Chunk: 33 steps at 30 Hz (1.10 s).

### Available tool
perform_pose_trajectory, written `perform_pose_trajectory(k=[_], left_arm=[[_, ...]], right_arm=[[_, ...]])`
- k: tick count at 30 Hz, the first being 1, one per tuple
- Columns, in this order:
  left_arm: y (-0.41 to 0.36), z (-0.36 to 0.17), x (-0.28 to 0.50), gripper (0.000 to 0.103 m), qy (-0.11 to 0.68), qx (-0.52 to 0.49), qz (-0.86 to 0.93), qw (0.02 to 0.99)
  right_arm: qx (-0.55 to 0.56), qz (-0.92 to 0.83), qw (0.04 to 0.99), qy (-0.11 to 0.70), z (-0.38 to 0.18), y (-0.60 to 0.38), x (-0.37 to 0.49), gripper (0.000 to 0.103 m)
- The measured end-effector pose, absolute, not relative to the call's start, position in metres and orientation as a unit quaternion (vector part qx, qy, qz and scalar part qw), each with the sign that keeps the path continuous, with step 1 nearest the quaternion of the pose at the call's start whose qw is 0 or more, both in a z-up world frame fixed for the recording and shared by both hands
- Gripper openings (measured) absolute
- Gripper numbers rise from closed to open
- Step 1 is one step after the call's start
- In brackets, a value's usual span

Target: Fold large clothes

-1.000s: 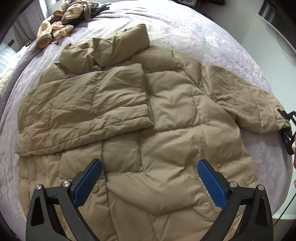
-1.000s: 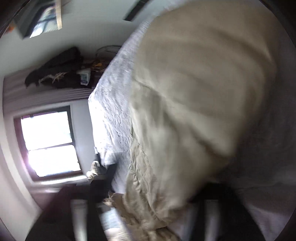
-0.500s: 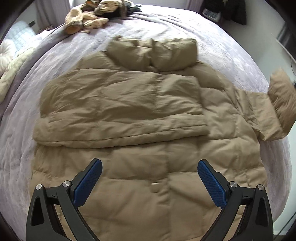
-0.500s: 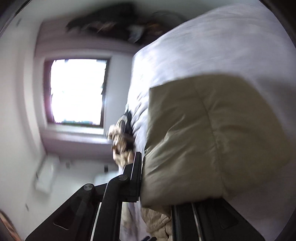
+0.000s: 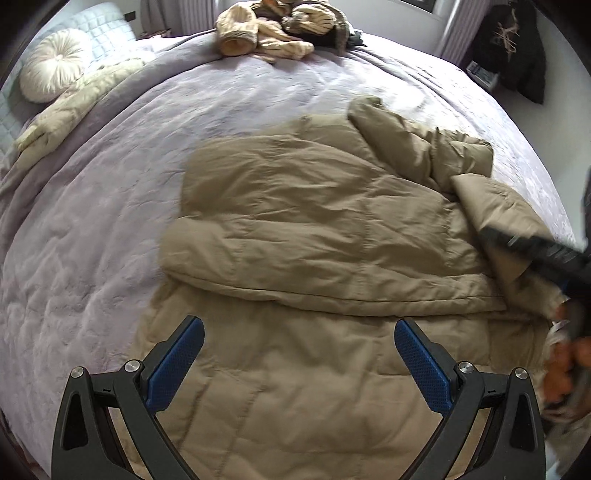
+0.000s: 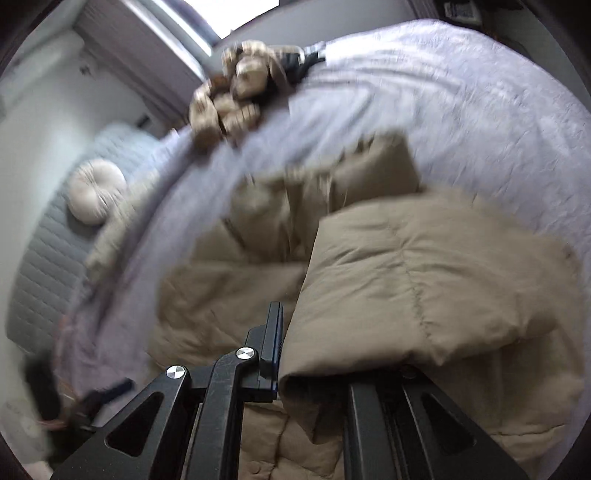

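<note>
A puffy, quilted tan down jacket (image 5: 332, 236) lies across the crinkled lilac bedspread (image 5: 110, 206), one sleeve folded over its chest. The left tongs (image 5: 298, 363) hang wide apart above the hem. The right tongs (image 6: 314, 369) clamp the other padded sleeve (image 6: 424, 280), seen close only from their own camera.

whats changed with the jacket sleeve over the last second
The right gripper, shut on the sleeve throughout, has lifted it off the bed at the jacket's outer side and swung it inward over the body. The left gripper stays open above the hem, holding nothing. The other sleeve remains folded across the chest, and the clothes pile is unmoved.
</note>
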<state>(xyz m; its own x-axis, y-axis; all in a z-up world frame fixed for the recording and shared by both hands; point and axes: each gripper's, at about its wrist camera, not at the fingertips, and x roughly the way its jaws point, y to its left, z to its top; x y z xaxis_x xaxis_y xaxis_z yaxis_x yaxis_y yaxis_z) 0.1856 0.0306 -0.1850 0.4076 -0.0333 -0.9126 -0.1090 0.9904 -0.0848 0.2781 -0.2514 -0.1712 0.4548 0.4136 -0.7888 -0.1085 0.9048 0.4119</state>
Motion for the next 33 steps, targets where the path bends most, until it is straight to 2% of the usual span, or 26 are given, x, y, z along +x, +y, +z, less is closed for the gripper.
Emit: perform_pose_trajectory(k=[3,5,6,7,9,15,17,18,19,27,33], left_arm=[[0.040,-0.186,0.186,0.103,0.544,-0.071,0.021,0.836],[0.043,-0.186,0.188,0.103,0.542,-0.072,0.019,0.837],[0.043,-0.186,0.188,0.103,0.541,-0.072,0.018,0.838],[0.043,-0.186,0.190,0.103,0.540,-0.073,0.017,0.839],[0.042,-0.185,0.191,0.103,0.538,-0.077,0.013,0.840],[0.035,-0.187,0.206,0.103,0.536,-0.088,-0.006,0.840],[0.033,-0.188,0.211,0.103,0.537,-0.095,-0.014,0.838],[0.034,-0.187,0.212,0.103,0.536,-0.099,-0.016,0.838],[0.036,-0.186,0.214,0.103,0.534,-0.106,-0.019,0.839],[0.073,-0.174,0.221,0.103,0.514,-0.146,-0.013,0.845],[0.102,-0.170,0.223,0.103,0.505,-0.177,-0.008,0.845]], right_arm=[[0.161,0.124,0.819,0.537,-0.210,-0.240,0.274,0.011],[0.183,0.110,0.811,0.544,-0.215,-0.248,0.276,0.016],[0.191,0.108,0.809,0.545,-0.211,-0.253,0.276,0.029],[0.196,0.108,0.808,0.545,-0.207,-0.257,0.273,0.051],[0.217,0.110,0.808,0.536,-0.192,-0.272,0.259,0.071],[0.354,0.043,0.798,0.486,-0.177,-0.324,0.242,0.070],[0.391,0.010,0.790,0.473,-0.184,-0.344,0.241,0.040],[0.396,0.003,0.788,0.470,-0.186,-0.347,0.245,0.017],[0.398,0.001,0.790,0.467,-0.186,-0.349,0.250,0.014],[0.217,0.137,0.854,0.453,-0.138,-0.250,0.282,0.011],[0.073,0.210,0.835,0.504,-0.164,-0.154,0.277,0.015]])
